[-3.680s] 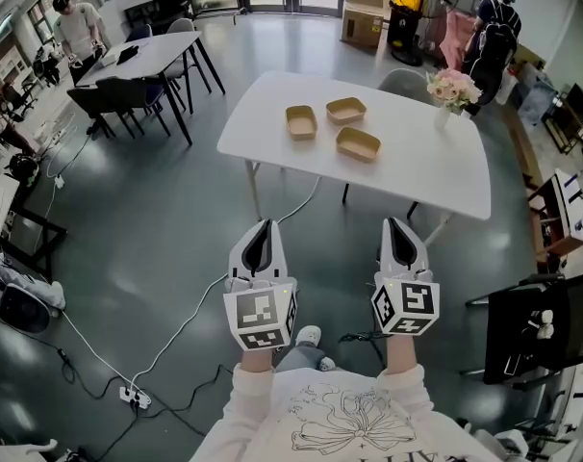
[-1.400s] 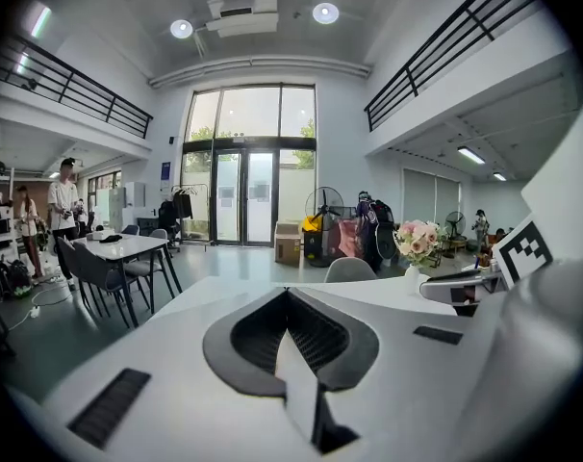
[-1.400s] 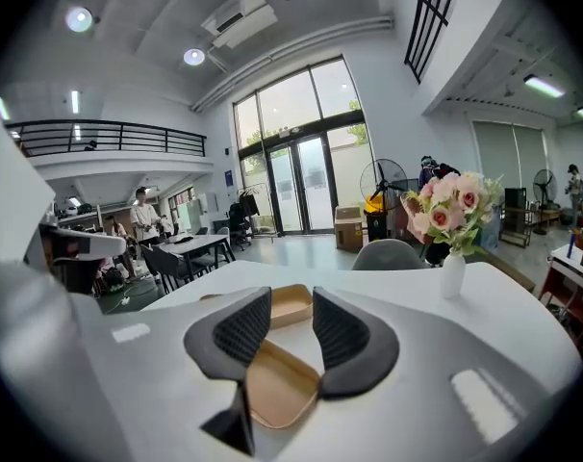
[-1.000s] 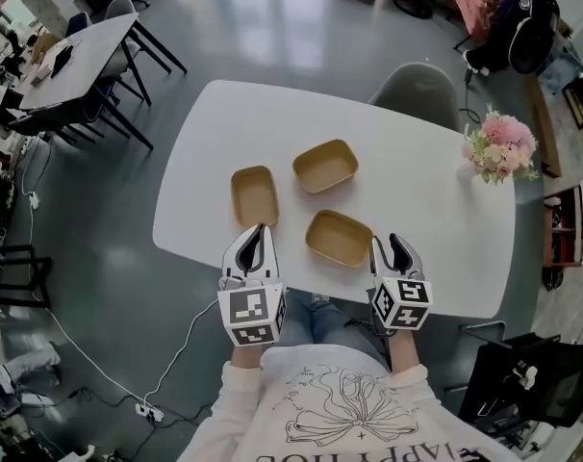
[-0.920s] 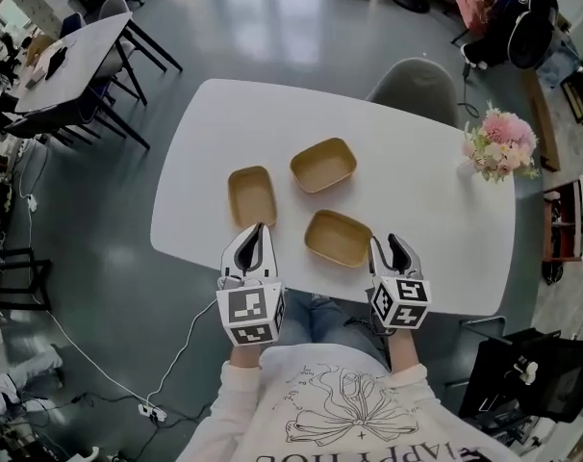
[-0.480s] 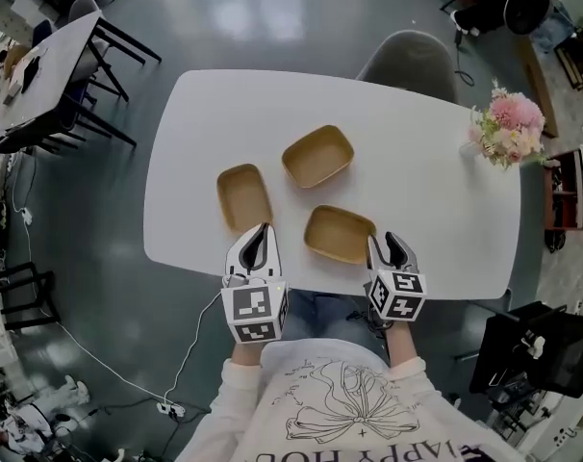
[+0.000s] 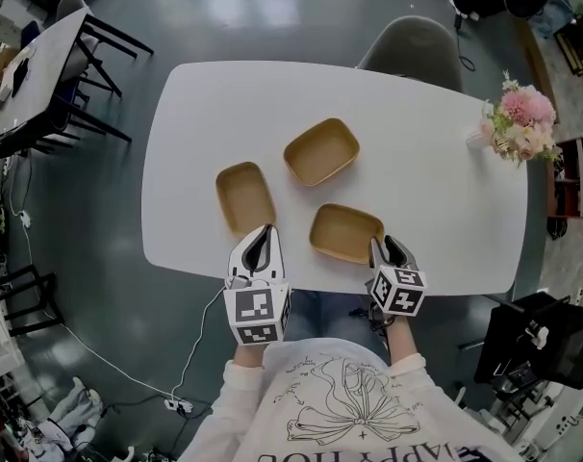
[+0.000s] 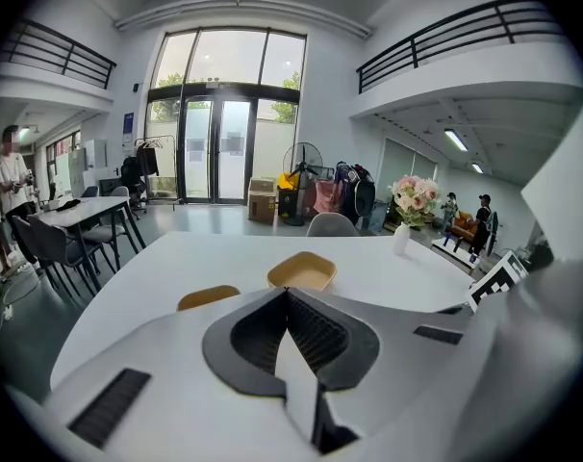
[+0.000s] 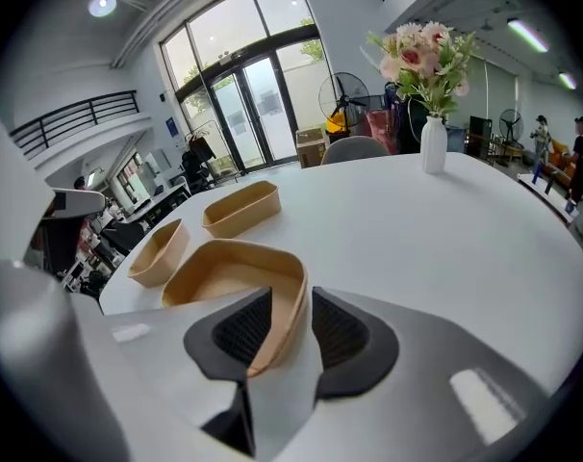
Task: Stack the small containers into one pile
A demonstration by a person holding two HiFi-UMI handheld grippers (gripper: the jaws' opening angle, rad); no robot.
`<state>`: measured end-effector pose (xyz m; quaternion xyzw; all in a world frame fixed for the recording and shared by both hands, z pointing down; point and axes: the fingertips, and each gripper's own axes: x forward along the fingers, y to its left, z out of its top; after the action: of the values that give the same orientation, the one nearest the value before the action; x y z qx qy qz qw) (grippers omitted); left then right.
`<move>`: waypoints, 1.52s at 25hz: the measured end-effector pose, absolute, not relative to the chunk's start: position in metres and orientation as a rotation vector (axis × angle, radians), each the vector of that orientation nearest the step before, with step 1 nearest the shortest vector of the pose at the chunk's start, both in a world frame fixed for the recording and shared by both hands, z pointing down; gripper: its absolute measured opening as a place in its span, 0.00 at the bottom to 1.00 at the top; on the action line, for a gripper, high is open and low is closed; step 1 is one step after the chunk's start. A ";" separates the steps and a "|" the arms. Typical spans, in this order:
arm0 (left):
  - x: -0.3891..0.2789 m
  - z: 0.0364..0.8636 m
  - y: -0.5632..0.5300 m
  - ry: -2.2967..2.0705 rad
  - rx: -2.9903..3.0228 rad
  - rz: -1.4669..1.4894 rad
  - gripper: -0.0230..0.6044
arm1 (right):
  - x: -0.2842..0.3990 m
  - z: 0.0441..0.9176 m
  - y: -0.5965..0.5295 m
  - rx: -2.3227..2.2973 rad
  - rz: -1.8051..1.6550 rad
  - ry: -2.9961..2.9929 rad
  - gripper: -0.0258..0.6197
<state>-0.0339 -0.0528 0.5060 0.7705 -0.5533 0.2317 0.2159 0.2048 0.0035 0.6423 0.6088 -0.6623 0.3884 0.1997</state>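
Both claws now sit lower at the table point(image 7: 436, 191) edge, right claw point(image 7: 392, 248) closing astride the nearest container point(image 7: 345, 231) rim but not yet pinching, left claw point(image 7: 261, 239) shut and empty, so seat deeper and squeeze squarely.

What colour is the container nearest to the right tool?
The container is light tan brown, plain and unpatterned; the head view shows it best.

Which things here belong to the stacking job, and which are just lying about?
Job:
near container, left container, far container
right gripper, jaws just closing, near container's rim between them
left gripper, jaws together, empty

Lying about:
flowers, chair, side table
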 end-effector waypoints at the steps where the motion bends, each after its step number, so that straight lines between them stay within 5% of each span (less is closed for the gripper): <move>1: -0.034 0.508 -0.053 -1.530 2.132 0.644 0.05 | 0.205 0.645 0.005 1.702 1.098 -1.841 0.25; 11: -0.039 0.513 -0.051 -1.529 2.111 0.623 0.05 | 0.202 0.657 0.008 1.704 1.218 -1.808 0.09; 38: -0.073 0.479 -0.123 -1.583 2.123 0.485 0.05 | 0.187 0.536 -0.166 1.623 0.973 -2.071 0.08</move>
<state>-0.0728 -0.1232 0.4786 0.7687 -0.5731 0.1758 0.2230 0.1867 -0.1662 0.5363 0.5704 -0.7278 0.3420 0.1672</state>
